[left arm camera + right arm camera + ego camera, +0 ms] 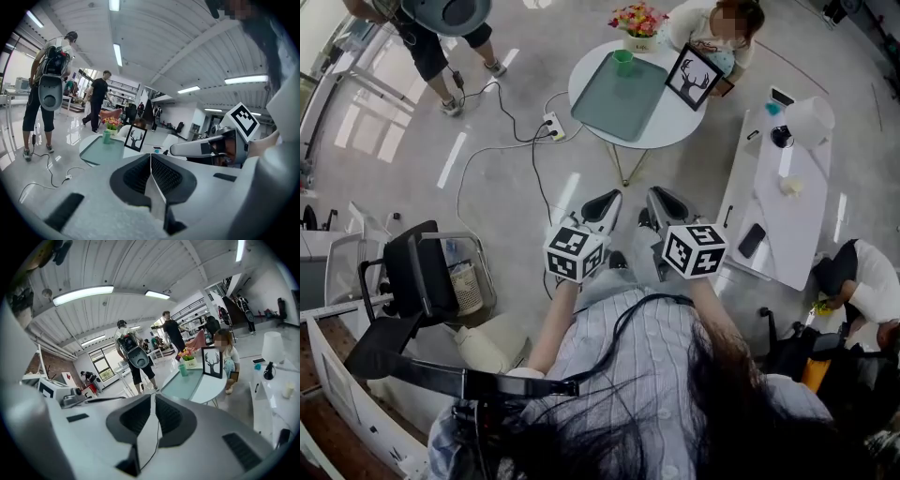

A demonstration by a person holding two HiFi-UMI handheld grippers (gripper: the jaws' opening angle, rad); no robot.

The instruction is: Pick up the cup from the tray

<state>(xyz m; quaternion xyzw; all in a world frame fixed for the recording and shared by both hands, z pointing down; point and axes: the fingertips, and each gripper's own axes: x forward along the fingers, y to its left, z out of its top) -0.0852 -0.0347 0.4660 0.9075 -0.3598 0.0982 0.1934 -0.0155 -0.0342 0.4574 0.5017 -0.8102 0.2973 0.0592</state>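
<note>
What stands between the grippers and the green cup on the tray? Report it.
Nothing visible. Only floor separates the left gripper and right gripper from the round table; the green cup stands at the tray's far end, bare tray before it. The deer picture stands aside.

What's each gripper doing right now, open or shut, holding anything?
Left gripper: shut, empty.
Right gripper: shut, empty.

Bright, even light pours down from the ceiling strip lamps (117, 54) and glares in pale streaks on the glossy floor (455, 159). Shadows stay soft. Both gripper views bow hard towards dark, round edges.
</note>
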